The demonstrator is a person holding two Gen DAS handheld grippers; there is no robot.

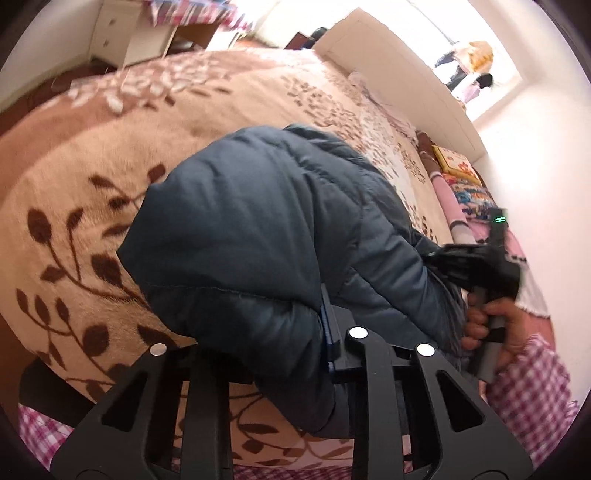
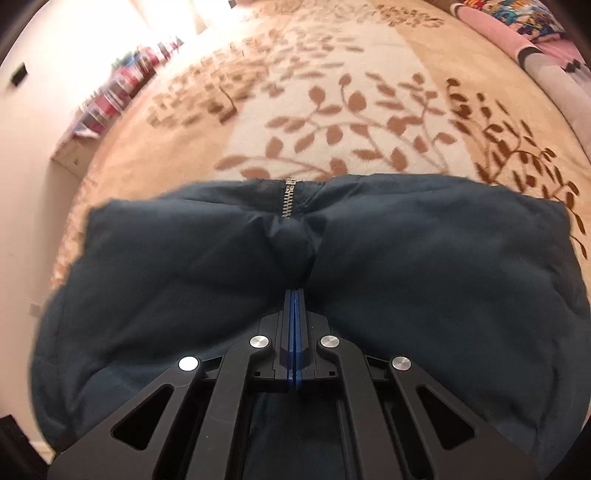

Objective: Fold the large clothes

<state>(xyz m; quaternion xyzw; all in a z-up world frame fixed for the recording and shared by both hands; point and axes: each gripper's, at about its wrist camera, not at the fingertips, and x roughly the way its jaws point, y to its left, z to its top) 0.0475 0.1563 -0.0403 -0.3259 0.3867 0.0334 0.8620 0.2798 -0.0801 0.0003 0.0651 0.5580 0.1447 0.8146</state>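
Observation:
A dark blue puffer jacket (image 1: 251,221) lies bunched on the beige leaf-patterned blanket (image 1: 81,177). In the left wrist view the jacket drapes over my left gripper (image 1: 325,321); one blue-padded finger shows at its edge and the other is hidden under the fabric. My right gripper (image 2: 294,295) is shut on the jacket (image 2: 424,258) near its metal zipper (image 2: 288,199), with fabric puckered at the pinch. The right gripper also shows in the left wrist view (image 1: 476,262), held by a hand at the jacket's right side.
The blanket covers a bed with a white headboard (image 1: 399,74). Colourful pillows (image 1: 469,192) and pink bedding lie along the right. A white drawer unit (image 1: 125,29) stands beyond the bed. Shelves with items (image 2: 122,85) line the wall in the right wrist view.

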